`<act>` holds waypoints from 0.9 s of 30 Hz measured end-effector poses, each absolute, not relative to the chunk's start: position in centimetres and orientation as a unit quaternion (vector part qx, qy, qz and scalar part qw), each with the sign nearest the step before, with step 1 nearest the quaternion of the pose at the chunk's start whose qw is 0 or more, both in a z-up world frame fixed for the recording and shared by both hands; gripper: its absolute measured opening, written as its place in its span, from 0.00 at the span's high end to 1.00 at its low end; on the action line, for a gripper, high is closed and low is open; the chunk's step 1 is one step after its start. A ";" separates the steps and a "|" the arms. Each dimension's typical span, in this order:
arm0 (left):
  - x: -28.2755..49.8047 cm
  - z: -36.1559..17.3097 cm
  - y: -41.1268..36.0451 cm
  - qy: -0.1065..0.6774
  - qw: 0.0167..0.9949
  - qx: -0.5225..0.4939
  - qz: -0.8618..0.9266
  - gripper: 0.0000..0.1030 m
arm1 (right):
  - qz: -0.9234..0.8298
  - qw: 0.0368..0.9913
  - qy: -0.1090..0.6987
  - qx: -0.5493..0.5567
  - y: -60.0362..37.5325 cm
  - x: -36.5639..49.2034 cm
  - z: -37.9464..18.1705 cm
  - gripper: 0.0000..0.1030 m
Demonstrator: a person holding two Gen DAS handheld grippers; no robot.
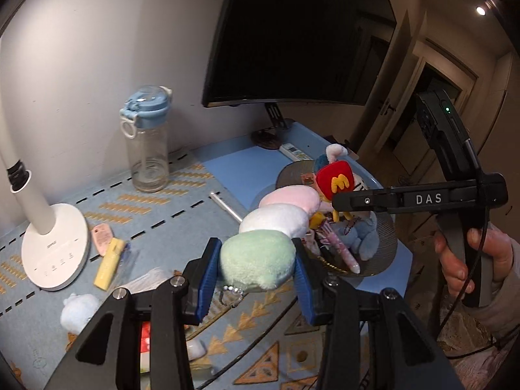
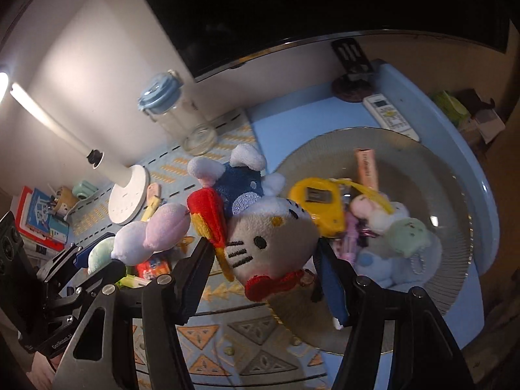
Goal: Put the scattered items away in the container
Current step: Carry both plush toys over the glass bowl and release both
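Note:
My left gripper (image 1: 256, 261) is shut on the green end of a three-ball plush (image 1: 279, 219), whose white and pink balls stick out toward the glass plate (image 1: 386, 247). My right gripper (image 2: 265, 252) is shut on a white cat plush (image 2: 269, 227) with a blue outfit and a red pouch, held above the plate's (image 2: 455, 169) near-left rim. In the plate lie a yellow case (image 2: 320, 201), a pink tube (image 2: 365, 167), a green plush (image 2: 408, 232) and a blue plush (image 2: 373, 256). The left gripper (image 2: 97, 256) with the three-ball plush (image 2: 152, 230) shows at left.
On the patterned mat stand a white lamp base (image 1: 55, 247) and a clear bottle (image 1: 148, 139). A yellow highlighter (image 1: 109, 263), a pink item (image 1: 102, 237), a pale blue plush (image 1: 79, 312) and a white pen (image 1: 226, 206) lie loose. Monitor (image 1: 292, 32) and remote (image 1: 294, 151) are behind.

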State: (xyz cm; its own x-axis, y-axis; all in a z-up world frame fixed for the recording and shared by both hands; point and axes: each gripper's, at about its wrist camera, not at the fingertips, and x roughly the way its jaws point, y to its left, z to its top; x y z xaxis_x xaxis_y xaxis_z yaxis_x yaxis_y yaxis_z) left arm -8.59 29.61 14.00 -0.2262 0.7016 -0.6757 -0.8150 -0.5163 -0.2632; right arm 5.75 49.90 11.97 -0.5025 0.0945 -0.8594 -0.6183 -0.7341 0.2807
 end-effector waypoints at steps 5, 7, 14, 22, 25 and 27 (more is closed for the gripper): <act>-6.9 14.0 34.7 0.079 0.509 -0.387 0.765 0.63 | 0.806 0.251 0.303 -0.442 54.1 9.3 12.1 0.39; -6.5 13.9 36.4 0.079 0.514 -0.388 0.761 0.63 | 0.803 0.261 0.305 -0.441 55.6 10.1 12.0 0.39; -5.8 11.9 41.6 0.081 0.520 -0.401 0.750 0.63 | 0.792 0.278 0.314 -0.444 59.8 11.9 11.1 0.38; -5.2 8.6 45.2 0.103 0.511 -0.426 0.740 0.63 | 0.787 0.261 0.313 -0.464 62.3 10.8 9.3 0.38; -5.1 8.0 45.6 0.103 0.507 -0.432 0.739 0.63 | 0.784 0.252 0.314 -0.472 62.6 10.3 8.5 0.38; -5.1 7.7 45.8 0.103 0.504 -0.436 0.738 0.63 | 0.783 0.248 0.311 -0.478 62.7 10.0 8.1 0.38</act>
